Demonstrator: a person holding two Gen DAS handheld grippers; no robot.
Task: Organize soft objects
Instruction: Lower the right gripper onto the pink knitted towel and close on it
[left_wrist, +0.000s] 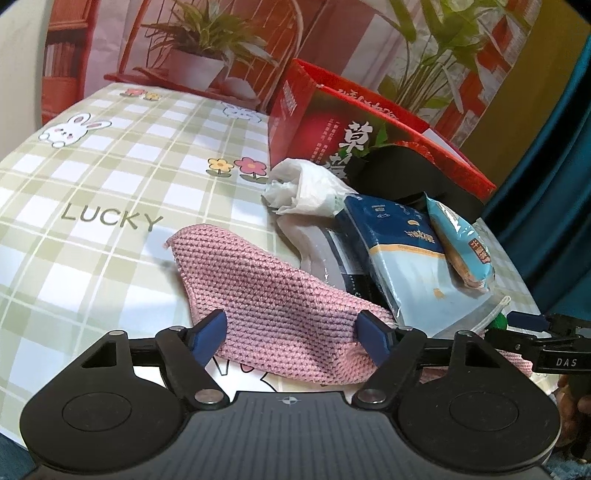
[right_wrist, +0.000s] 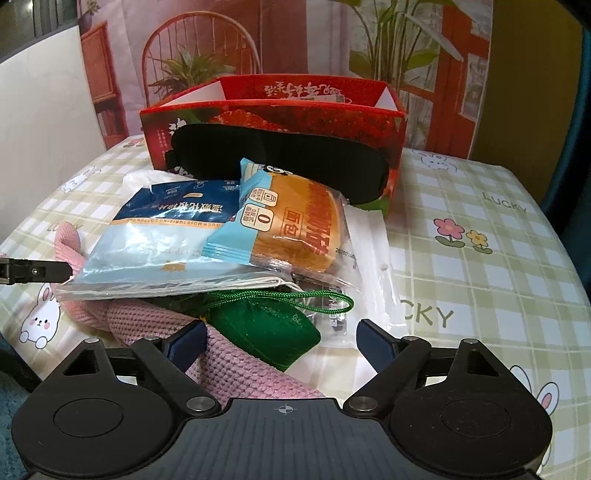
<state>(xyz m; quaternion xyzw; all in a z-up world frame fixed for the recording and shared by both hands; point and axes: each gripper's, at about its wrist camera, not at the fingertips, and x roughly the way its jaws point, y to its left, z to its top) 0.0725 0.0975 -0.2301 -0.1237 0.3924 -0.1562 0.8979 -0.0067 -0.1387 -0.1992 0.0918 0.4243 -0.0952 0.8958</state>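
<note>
Both tongs stand wide, holding nothing. The left tongs (left_wrist: 291, 330) straddle the near edge of a pink knitted cloth (left_wrist: 258, 291) on the checked worktop (left_wrist: 92, 184). The right tongs (right_wrist: 282, 341) hover just over a green pouch (right_wrist: 266, 332) under a wipes pack (right_wrist: 166, 236) and bread packet (right_wrist: 291, 221). A black eye mask (right_wrist: 288, 158) leans against the far red box (right_wrist: 273, 122).

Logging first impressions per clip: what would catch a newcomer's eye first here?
A heap of soft packets fills the middle of the checked cloth: a bread pack on a blue pouch, with a pink knit cloth and a green bag beneath. Behind stands a red box, a black eye mask leaning against its front.
</note>
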